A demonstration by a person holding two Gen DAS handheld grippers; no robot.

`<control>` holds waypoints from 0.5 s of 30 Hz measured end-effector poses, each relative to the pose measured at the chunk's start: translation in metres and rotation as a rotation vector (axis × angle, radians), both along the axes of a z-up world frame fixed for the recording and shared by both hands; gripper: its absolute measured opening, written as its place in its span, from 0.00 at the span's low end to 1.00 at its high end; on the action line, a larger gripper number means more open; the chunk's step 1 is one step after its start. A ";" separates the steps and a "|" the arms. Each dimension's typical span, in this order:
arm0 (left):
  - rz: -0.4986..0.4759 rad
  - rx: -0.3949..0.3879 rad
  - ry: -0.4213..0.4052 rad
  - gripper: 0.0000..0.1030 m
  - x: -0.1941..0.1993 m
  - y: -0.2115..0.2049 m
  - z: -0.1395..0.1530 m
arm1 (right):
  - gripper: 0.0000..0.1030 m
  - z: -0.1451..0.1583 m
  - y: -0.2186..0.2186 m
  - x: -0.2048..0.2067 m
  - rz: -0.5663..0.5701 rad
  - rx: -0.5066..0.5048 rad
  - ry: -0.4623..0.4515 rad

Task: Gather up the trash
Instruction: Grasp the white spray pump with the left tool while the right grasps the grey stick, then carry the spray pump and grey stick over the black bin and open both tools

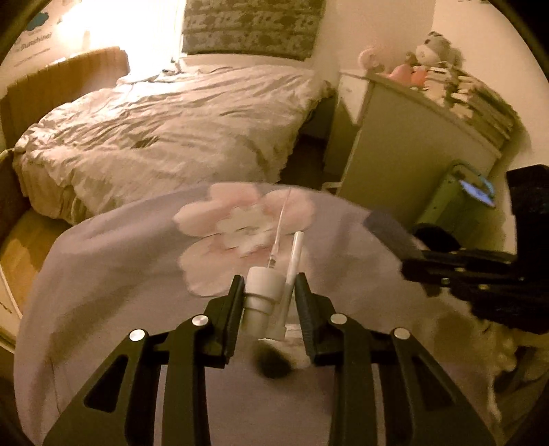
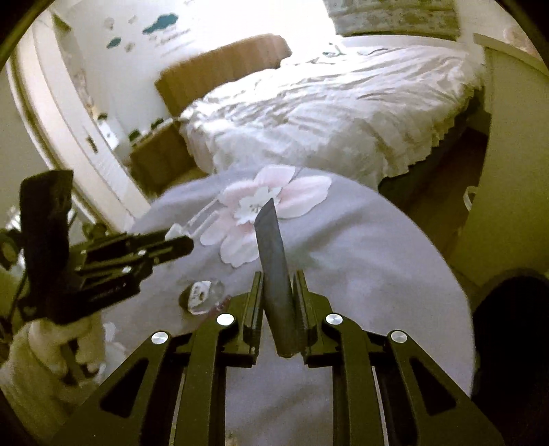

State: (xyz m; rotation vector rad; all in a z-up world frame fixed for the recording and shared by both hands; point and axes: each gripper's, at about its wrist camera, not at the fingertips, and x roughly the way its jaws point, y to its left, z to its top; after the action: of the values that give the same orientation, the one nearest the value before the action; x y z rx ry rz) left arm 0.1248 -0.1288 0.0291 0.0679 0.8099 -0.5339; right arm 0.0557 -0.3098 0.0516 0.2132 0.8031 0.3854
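Both grippers are loaded: left gripper (image 1: 269, 291) pinches a white pump cap (image 1: 259, 291) and tube (image 1: 291, 271), right gripper (image 2: 278, 291) clamps a dark flat strip (image 2: 274, 260); one clear wrapper (image 2: 202, 295) remains on the grey cover (image 2: 360, 257).

A bed (image 1: 171, 130) with a rumpled pale duvet fills the room's middle, warmly lit from beyond its brown headboard (image 2: 223, 65). Right of the bed stands a pale cabinet (image 1: 411, 144) topped with soft toys (image 1: 432, 48). Behind the headboard, cloud stickers (image 2: 159, 22) dot the white wall.

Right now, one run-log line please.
left tool: shut on white plastic pump cap with tube | right tool: shut on flat grey strip | over grey flowered cloth
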 end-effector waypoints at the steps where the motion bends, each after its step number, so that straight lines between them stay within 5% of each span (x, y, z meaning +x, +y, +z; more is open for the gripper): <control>1: -0.011 -0.009 -0.008 0.29 -0.006 -0.006 0.006 | 0.18 0.003 -0.006 -0.006 -0.010 0.015 -0.007; 15: -0.214 -0.088 -0.113 0.29 -0.078 -0.139 0.057 | 0.18 0.028 -0.143 -0.083 -0.280 0.110 -0.091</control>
State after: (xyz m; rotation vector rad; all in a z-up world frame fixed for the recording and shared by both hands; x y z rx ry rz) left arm 0.0466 -0.2674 0.0865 0.1035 0.6712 -0.7609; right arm -0.0270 -0.4523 0.0798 0.4028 0.6522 0.1733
